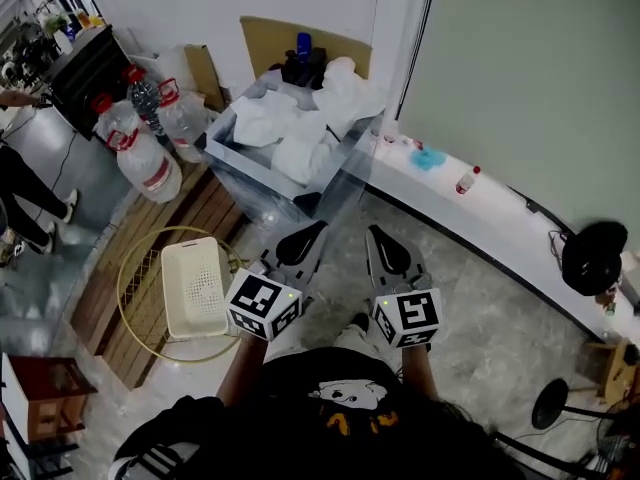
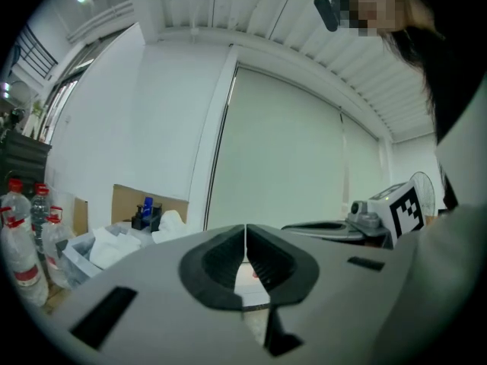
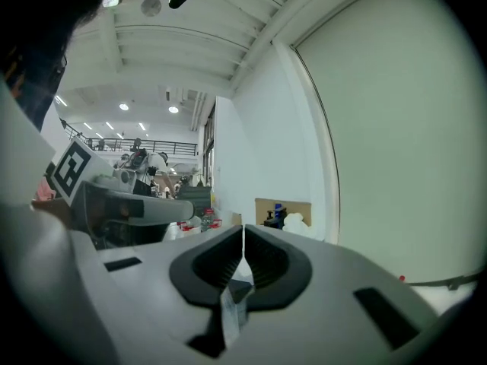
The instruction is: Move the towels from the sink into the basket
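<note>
Several white towels (image 1: pixel 290 133) lie heaped in a clear-walled sink (image 1: pixel 232 153) by the wall ahead. A white plastic basket (image 1: pixel 193 286) stands on the floor at the left, inside a yellow hoop (image 1: pixel 135 258). My left gripper (image 1: pixel 308 232) and right gripper (image 1: pixel 379 234) are side by side, held level just short of the sink, both shut and empty. In the left gripper view the jaws (image 2: pixel 245 243) meet, with the towels (image 2: pixel 114 243) at far left. In the right gripper view the jaws (image 3: pixel 243 251) also meet, and a towel (image 3: pixel 294 220) shows beyond.
Large water bottles (image 1: pixel 150 133) stand left of the sink. A wooden pallet (image 1: pixel 150 268) lies under the hoop. A white ledge (image 1: pixel 490 233) runs along the right wall with small items on it. A person's legs (image 1: pixel 25 193) are at far left, a fan (image 1: pixel 595 258) at far right.
</note>
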